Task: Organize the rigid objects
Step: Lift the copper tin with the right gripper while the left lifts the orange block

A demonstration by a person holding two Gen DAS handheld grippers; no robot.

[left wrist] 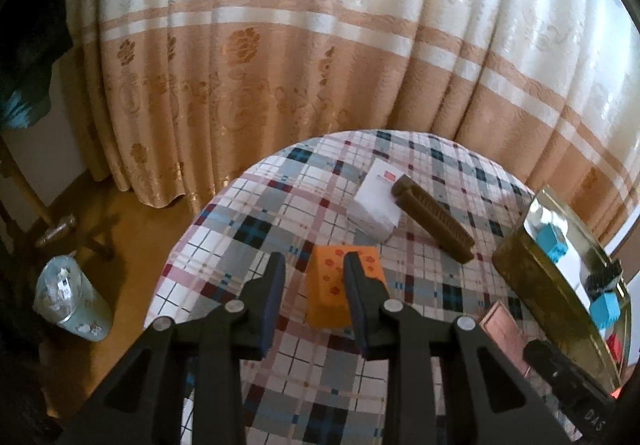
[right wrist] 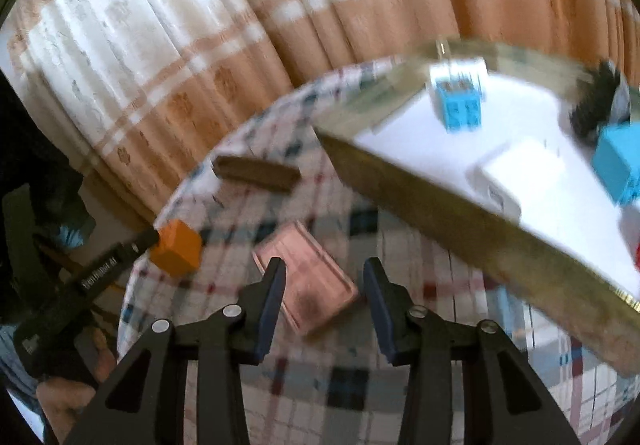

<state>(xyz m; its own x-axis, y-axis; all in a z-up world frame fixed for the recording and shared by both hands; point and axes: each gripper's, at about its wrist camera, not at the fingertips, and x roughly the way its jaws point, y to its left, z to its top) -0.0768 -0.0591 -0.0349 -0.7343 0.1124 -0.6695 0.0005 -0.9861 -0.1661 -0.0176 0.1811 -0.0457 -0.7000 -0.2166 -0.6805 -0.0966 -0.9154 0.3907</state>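
Orange block (left wrist: pixel 328 285) first, from the left wrist view: it lies on the plaid counter (left wrist: pixel 240 245) just past my left gripper (left wrist: pixel 314 257). Those jaws are drawn in as far as they go. Cloth shows between them, so I judge nothing is clamped. The right-hand finger overlaps the block, and I cannot tell whether it touches. Further in lie a white box (left wrist: pixel 378 201) and a brown ribbed bar (left wrist: pixel 434 223), touching each other. The gold tin (left wrist: pixel 532 269) stands at the counter's right edge with blue cubes inside.

From the right wrist view, which is smeared, my right gripper (right wrist: pixel 324 265) hangs with its jaws apart over a flat pink tile (right wrist: pixel 298 253), gripping nothing. The orange block (right wrist: pixel 178 253) sits right at the counter's left rim, with the left gripper (right wrist: pixel 148 237) tip against its side. The tin's wall (right wrist: pixel 440 213) runs close on the right.

My worries:
- With the jaws together, any forward nudge could shove the block over that rim.
- The tile is thin, so closing on it may pinch the cloth and drag its neighbours.
- The tin wall is close enough to clip on a lift.
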